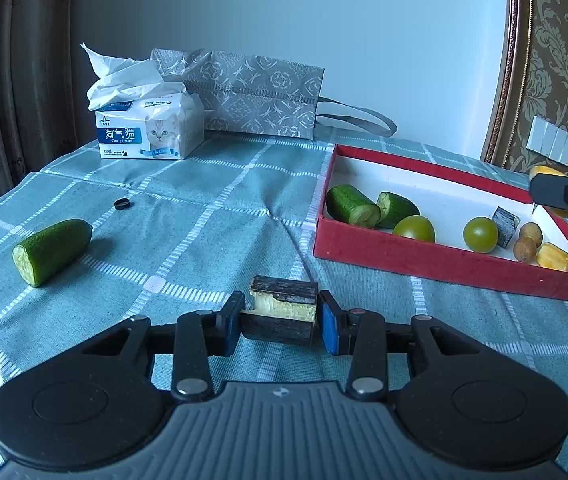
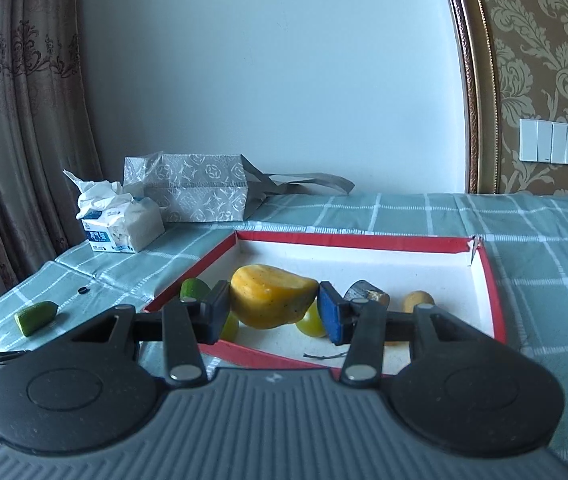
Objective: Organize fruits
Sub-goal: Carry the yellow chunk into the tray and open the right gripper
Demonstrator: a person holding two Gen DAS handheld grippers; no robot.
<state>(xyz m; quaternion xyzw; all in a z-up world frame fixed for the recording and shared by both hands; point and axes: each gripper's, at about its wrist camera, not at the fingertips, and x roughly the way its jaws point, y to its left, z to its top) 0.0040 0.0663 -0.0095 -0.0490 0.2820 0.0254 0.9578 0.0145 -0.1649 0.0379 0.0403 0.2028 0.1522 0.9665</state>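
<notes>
My left gripper [image 1: 279, 312] is shut on a dark-skinned sugarcane piece [image 1: 281, 306] with a pale yellow split, low over the checked cloth. A loose cucumber half [image 1: 51, 250] lies to its left. The red box [image 1: 436, 264] at the right holds two cucumber pieces [image 1: 354, 204], two green round fruits [image 1: 480, 234], a dark cane chunk [image 1: 506, 226], two small brown fruits [image 1: 526, 242] and a yellow piece [image 1: 555, 257]. My right gripper [image 2: 273, 306] is shut on a yellow mango-like fruit [image 2: 271, 296], held above the red box [image 2: 488, 280].
A tissue pack [image 1: 151, 128] and a grey patterned bag [image 1: 251, 92] stand at the back of the table by the wall. A small black ring [image 1: 122, 203] lies on the cloth. Curtains hang at the left. A light switch plate [image 2: 548, 142] is on the right wall.
</notes>
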